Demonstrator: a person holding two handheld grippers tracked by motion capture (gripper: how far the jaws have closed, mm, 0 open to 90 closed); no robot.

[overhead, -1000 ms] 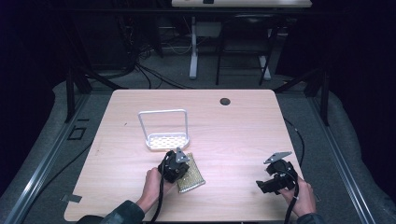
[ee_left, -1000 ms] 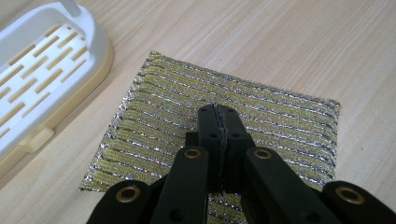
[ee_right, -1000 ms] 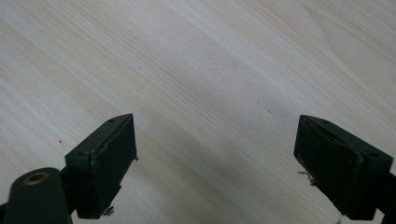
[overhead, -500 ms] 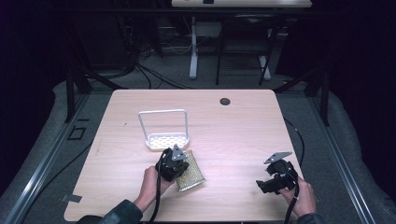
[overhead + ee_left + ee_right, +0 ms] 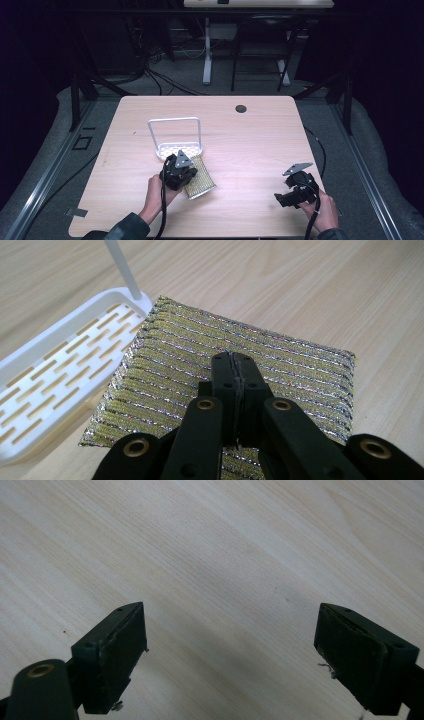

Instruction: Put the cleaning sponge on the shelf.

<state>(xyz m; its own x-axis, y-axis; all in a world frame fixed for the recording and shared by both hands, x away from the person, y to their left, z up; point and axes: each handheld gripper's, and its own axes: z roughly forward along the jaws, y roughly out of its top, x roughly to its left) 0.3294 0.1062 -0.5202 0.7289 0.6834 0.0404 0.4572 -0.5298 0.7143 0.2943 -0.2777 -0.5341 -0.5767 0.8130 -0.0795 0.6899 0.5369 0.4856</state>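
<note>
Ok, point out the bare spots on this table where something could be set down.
Free: the far half of the table past the white rack, around the grommet hole, and the middle strip between the left gripper and right gripper. Crowded: the near left, where rack and gold scouring pad meet.

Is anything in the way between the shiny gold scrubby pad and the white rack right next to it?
Nothing visible is. The scrubby pad lies on the table with one corner right at the white rack, whose slotted tray looks bare. The left tongs are shut over the pad.
</note>
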